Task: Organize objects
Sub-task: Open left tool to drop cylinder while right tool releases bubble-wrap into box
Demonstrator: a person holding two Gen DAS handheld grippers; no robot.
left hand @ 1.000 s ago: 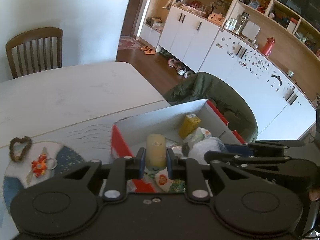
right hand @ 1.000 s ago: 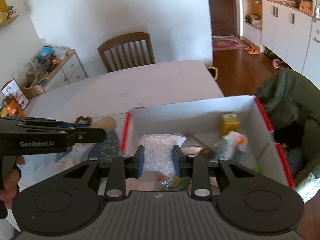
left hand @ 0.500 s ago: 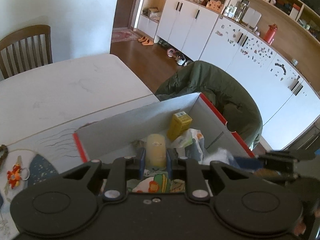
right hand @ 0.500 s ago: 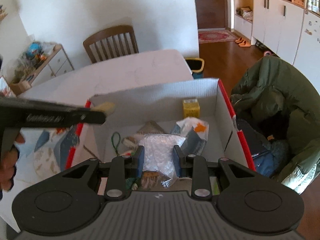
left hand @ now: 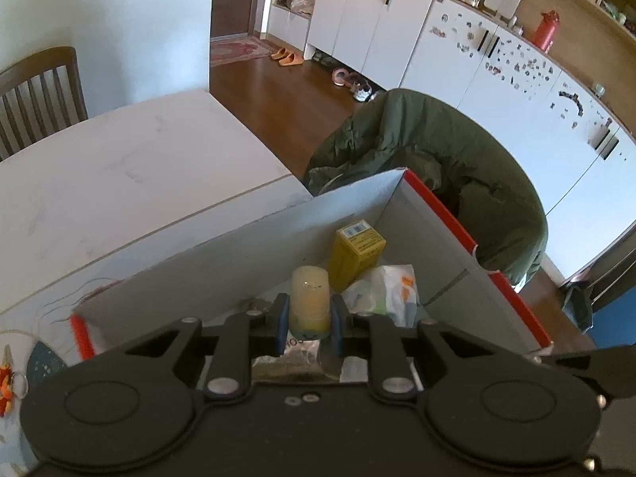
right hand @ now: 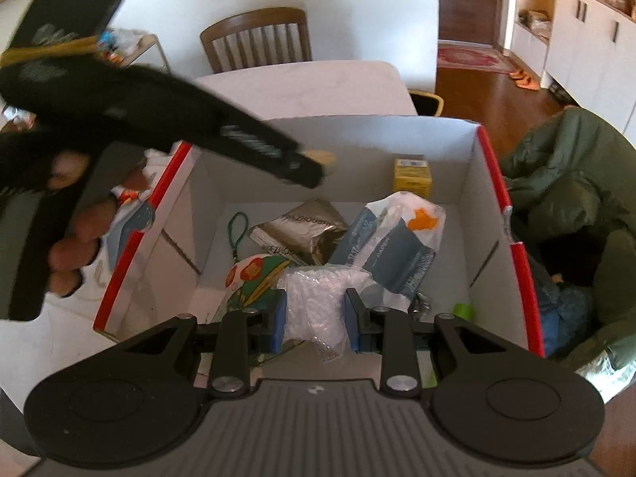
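Left gripper [left hand: 309, 320]: jaws closed on a pale yellow cylinder [left hand: 310, 303], held upright between the blue pads, poised over the open box [left hand: 254, 246]. Seen from the right wrist, this gripper [right hand: 306, 167] is blurred, reaching across the box's left wall, a bare hand [right hand: 75, 234] on its grip. Right gripper [right hand: 316, 320]: jaws clamped on a clear bubble-wrap bag [right hand: 318, 306], held above the near end of the same box [right hand: 493, 183]. Box: white cardboard with red rim, standing at the edge of a white table [left hand: 119, 175]. Contents, from the far wall inward: a small yellow carton [right hand: 412, 175] upright against the back wall; a white-and-blue paper packet [right hand: 393, 242] lying just in front of it; a dark silver foil pouch [right hand: 302, 230] to its left, overlapping it; a green cord loop [right hand: 237, 234] near the left wall; a flowered fabric piece [right hand: 254, 278] below the cord; a small green item [right hand: 463, 311] in the near right corner. Beyond the box: a green jacket [left hand: 437, 159] draped over a seat just beside its right wall; a wooden chair [right hand: 258, 39] at the table's far side; white cabinets [left hand: 397, 39] across the wooden floor.
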